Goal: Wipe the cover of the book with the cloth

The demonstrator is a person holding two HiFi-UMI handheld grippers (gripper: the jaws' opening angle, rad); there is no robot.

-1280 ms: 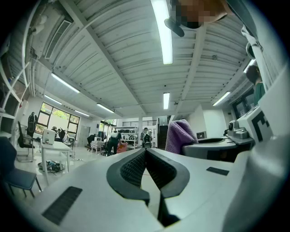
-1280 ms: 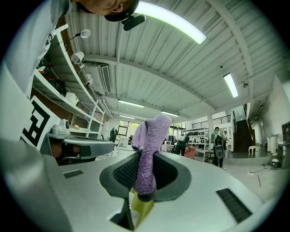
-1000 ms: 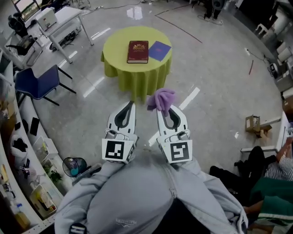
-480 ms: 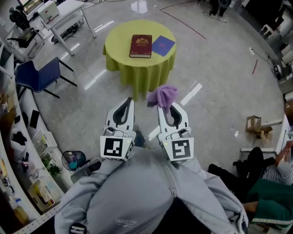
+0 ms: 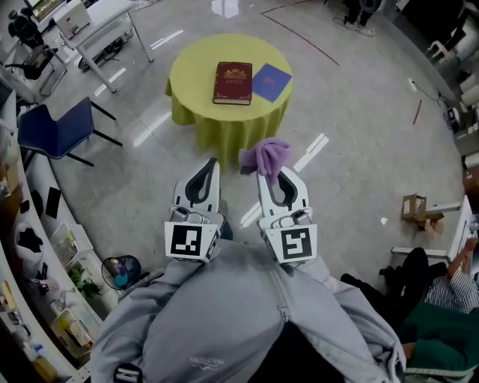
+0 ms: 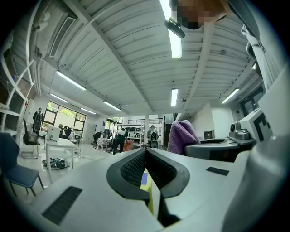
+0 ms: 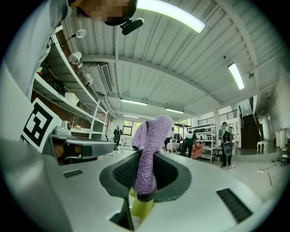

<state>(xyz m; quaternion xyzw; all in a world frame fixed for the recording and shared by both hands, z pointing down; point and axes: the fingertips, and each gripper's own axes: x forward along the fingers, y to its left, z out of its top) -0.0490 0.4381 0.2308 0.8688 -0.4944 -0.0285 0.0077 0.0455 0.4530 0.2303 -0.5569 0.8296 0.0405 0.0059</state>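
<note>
A dark red book (image 5: 233,82) with a gold emblem lies on a round table under a yellow-green cloth (image 5: 228,114), some way ahead of me across the floor. My right gripper (image 5: 271,174) is shut on a purple cloth (image 5: 265,156), which bunches up above its jaws (image 7: 148,149). My left gripper (image 5: 211,167) is shut and holds nothing (image 6: 146,154). Both grippers are held close in front of my body, well short of the table.
A blue square sheet (image 5: 271,81) lies beside the book on its right. A blue chair (image 5: 56,131) and a white desk (image 5: 93,22) stand to the left. Shelves with clutter (image 5: 30,247) run along the left edge. A seated person (image 5: 441,277) is at the right.
The table with the book sits slightly lower in the head view than a second ago. Both grippers keep the same pose and the cloth stays held.
</note>
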